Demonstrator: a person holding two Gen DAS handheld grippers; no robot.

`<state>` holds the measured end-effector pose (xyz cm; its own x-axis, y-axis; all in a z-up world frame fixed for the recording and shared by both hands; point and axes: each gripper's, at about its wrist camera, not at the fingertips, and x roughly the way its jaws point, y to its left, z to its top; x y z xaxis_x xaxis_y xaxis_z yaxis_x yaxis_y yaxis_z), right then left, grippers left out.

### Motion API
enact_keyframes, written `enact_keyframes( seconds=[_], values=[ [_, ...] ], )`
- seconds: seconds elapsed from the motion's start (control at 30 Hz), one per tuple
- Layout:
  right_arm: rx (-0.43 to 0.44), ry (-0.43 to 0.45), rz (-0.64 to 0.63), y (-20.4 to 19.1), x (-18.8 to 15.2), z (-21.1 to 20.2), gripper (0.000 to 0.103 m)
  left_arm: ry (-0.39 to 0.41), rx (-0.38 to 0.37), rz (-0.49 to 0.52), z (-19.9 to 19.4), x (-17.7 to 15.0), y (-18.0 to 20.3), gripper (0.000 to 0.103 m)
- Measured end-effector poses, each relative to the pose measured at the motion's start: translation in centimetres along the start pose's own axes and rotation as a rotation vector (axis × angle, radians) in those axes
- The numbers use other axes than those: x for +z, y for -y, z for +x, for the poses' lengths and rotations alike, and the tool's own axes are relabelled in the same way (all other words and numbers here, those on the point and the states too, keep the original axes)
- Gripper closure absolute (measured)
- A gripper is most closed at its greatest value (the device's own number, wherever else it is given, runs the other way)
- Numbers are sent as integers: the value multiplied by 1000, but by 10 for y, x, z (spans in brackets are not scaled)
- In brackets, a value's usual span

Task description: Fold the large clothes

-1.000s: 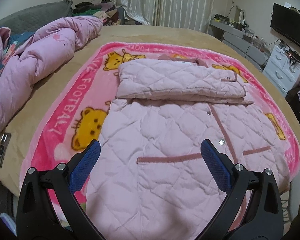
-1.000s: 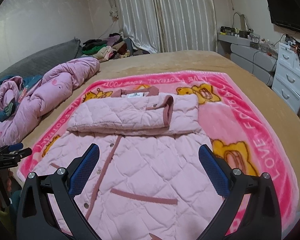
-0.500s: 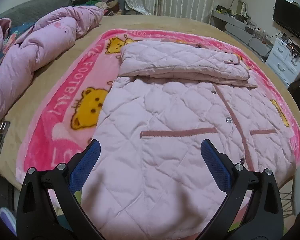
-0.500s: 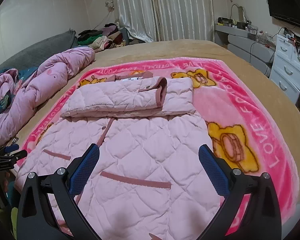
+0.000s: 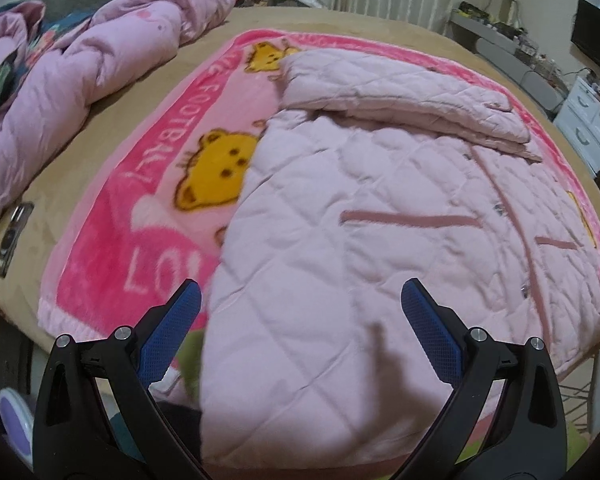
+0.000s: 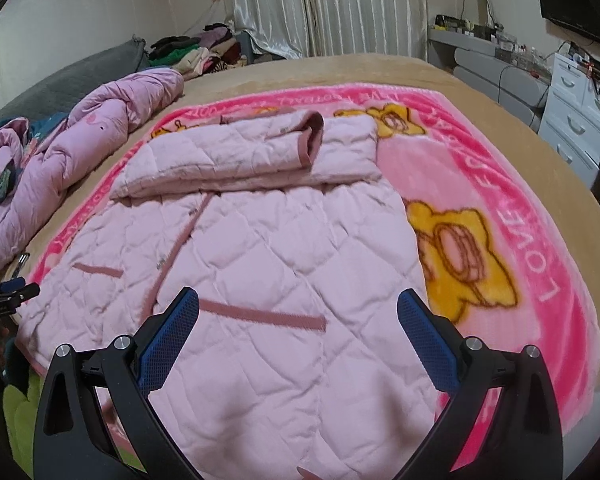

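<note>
Along the bottom of each wrist frame, the left gripper (image 5: 300, 308) and right gripper (image 6: 298, 312) look identical: glossy black angular plastic arms with triangular cut-outs, silver round screw heads at the joints, and blue fingers (image 5: 430, 334) faced with fine mesh-textured pads.

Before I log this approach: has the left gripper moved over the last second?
Yes. The left gripper has dropped back toward the quilted jacket's hem: the pocket trim, once level with its fingers, now sits well above them.
</note>
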<state>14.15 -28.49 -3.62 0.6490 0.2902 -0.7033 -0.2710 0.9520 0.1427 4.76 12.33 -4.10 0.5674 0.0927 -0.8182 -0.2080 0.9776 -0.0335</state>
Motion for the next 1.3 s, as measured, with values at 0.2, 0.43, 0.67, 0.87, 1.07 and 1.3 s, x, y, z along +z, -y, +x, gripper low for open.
enact_keyframes(
  seconds=[0.2,0.43,0.67,0.87,1.07,1.3],
  values=[
    [-2,-17,9,6,-6,3,4,-46,-10,-53,8,-13,-21,9],
    [-15,-37,12,13,-14,6,4,-109,-85,-127,24,-28,-40,9],
    [-58,-79,32,33,-28,8,4,-115,-128,-145,29,-32,-44,9],
    [-86,-112,51,45,-39,10,4,-106,-119,-108,33,-28,-37,10],
    [-84,-139,47,49,-47,8,4,-85,-138,-66,33,-23,-28,35],
    [-51,-198,47,59,-68,3,4,-55,-120,-13,24,-19,-12,59]
  ],
)
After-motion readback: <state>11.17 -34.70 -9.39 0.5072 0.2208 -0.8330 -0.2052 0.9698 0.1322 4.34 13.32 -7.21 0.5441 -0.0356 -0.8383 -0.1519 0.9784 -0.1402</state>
